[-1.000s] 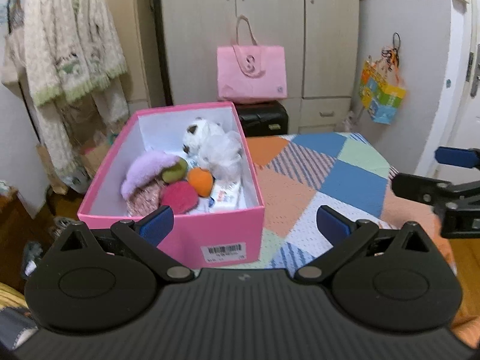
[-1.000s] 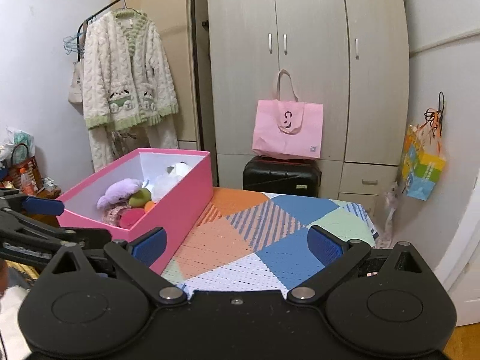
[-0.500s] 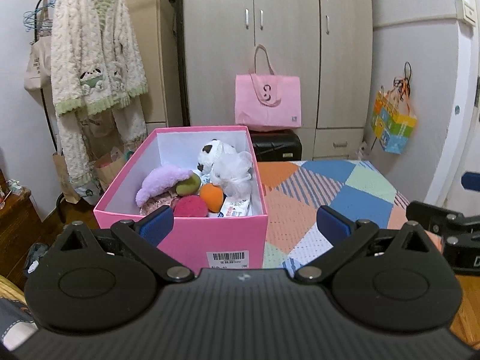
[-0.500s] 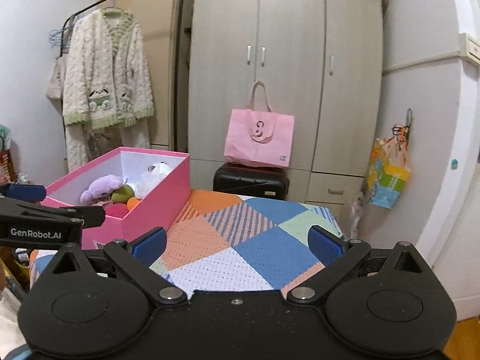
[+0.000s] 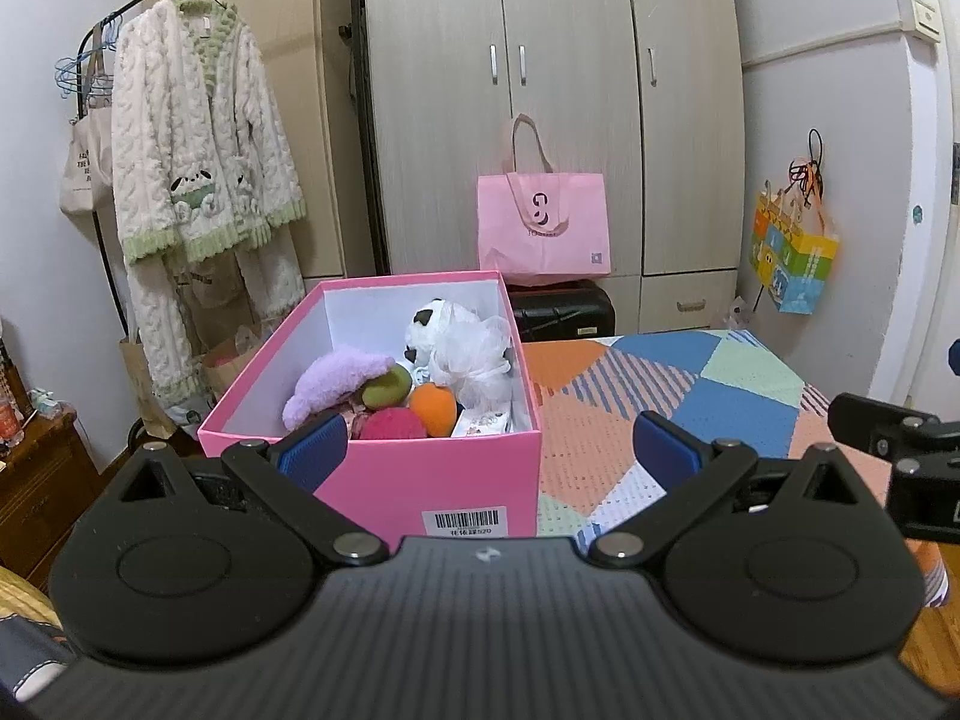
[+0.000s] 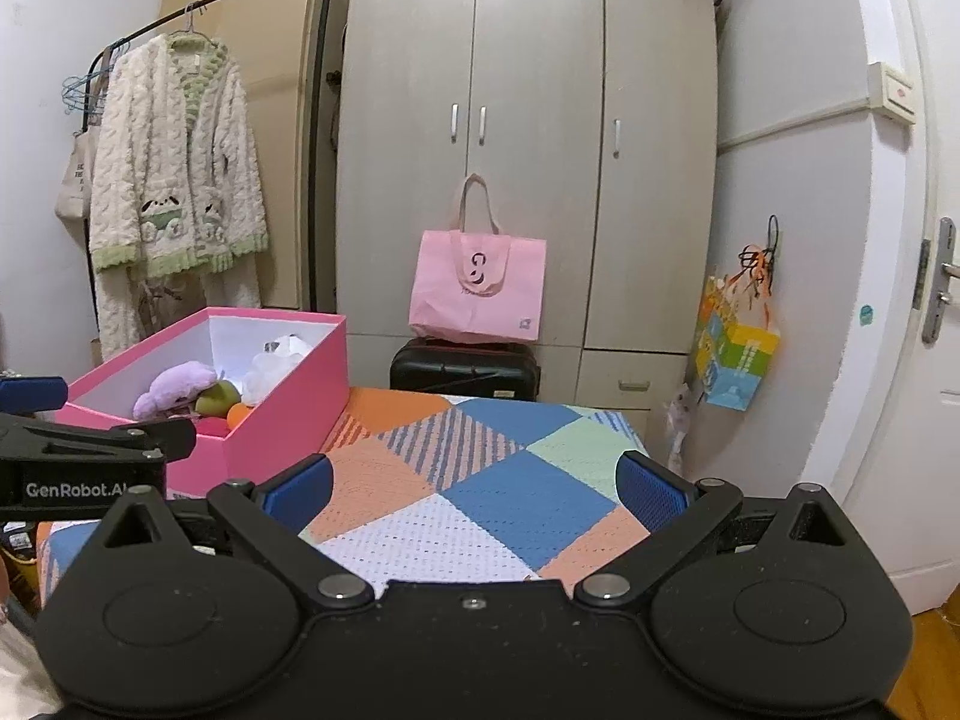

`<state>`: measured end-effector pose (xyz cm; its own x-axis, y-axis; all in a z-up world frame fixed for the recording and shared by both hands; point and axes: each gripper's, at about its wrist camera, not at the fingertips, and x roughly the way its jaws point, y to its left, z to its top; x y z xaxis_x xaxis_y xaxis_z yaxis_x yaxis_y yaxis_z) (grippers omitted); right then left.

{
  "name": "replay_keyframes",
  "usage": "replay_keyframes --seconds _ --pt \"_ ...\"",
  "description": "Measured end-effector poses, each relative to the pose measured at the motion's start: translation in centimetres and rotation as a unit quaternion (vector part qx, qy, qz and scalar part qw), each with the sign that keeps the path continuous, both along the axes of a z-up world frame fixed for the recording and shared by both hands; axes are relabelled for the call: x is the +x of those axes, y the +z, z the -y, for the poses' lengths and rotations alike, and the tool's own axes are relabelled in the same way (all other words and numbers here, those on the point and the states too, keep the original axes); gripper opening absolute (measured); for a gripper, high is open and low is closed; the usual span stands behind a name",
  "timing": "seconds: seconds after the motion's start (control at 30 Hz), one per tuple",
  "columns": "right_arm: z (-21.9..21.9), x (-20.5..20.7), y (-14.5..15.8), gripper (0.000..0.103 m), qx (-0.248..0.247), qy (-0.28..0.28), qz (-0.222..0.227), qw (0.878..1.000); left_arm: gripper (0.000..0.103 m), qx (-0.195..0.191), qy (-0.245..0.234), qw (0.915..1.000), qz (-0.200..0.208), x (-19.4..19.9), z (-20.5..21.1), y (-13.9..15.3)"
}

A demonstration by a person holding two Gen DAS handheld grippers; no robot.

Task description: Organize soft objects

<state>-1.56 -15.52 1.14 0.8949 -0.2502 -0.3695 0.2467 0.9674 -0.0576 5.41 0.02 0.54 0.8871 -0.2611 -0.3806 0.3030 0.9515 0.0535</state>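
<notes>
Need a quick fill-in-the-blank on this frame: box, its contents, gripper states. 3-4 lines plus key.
1. The soft toys sit inside a ____ box on the patchwork cover.
2. The left gripper and the right gripper both have jaws that are ____ and hold nothing.
3. In the box, the orange ball lies beside a ____ ball.
4. The pink tote bag rests on a ____ suitcase.

Missing words: pink; open; green; black

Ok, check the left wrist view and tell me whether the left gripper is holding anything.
No, the left gripper is open and empty, short of the pink box.
</notes>
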Motion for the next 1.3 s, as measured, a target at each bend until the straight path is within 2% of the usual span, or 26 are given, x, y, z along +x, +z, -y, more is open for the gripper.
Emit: replay_keyframes --seconds 0.5,0.73,1.3 --pt "0.08 0.18 -0.6 0.102 0.005 -0.023 -0.002 1.0 0.103 -0.001 0.007 1.0 0.003 -0.09 -0.04 -0.42" --pt "0.04 0.1 -0.56 0.103 0.006 -0.025 -0.002 1.0 0.103 0.003 0.009 0.9998 0.016 -0.44 0.16 -0.48" --pt "0.18 0.18 -0.66 0.103 0.005 -0.02 -0.005 1.0 0.103 0.0 0.005 0.9999 0.013 -0.6 0.02 -0.43"
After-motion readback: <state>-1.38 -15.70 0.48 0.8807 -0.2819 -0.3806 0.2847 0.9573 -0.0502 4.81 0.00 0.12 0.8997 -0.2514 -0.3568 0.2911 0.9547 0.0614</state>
